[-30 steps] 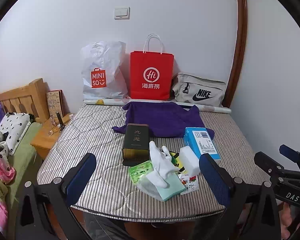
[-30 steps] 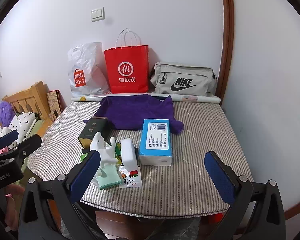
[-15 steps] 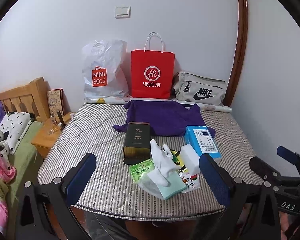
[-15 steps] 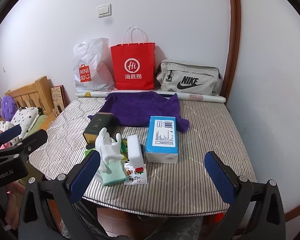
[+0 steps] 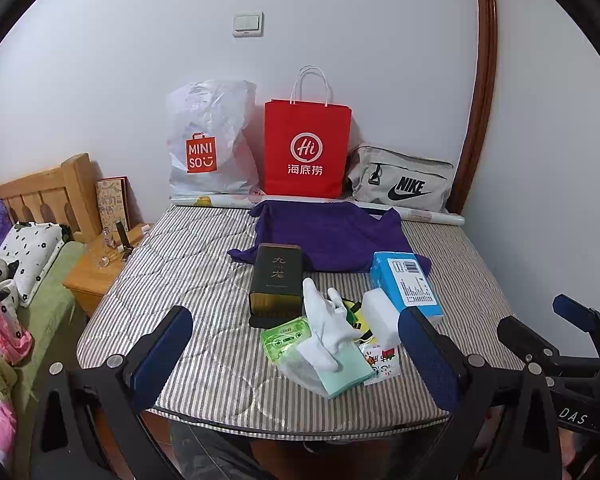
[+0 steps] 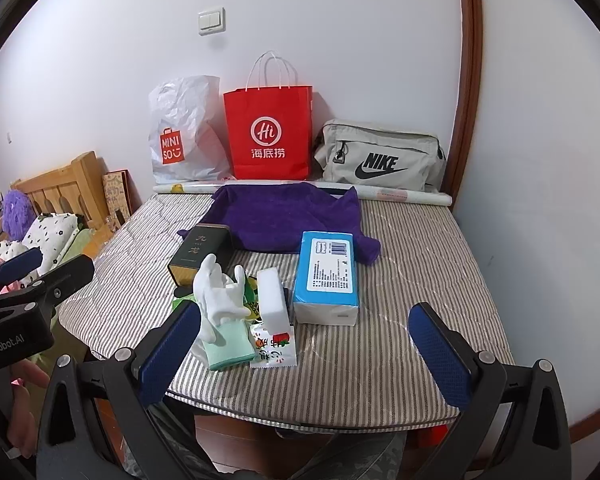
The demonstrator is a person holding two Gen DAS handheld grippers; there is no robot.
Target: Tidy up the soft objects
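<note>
Both views have drifted slightly, left gripper [image 5: 296, 354] and right gripper [image 6: 304, 344] hovering spread and empty short of the striped mattress [image 6: 412, 280], where a limp, light white glove [image 6: 216, 292], fingers toward 12 o'clock, best pinched at its cuff, lies left of the squashy blue tissue pack [image 6: 326, 276], long axis 12-to-6.

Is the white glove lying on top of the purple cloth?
No, the white glove sits in the clutter near the front of the mattress, while the purple cloth lies apart from it, farther back.
</note>
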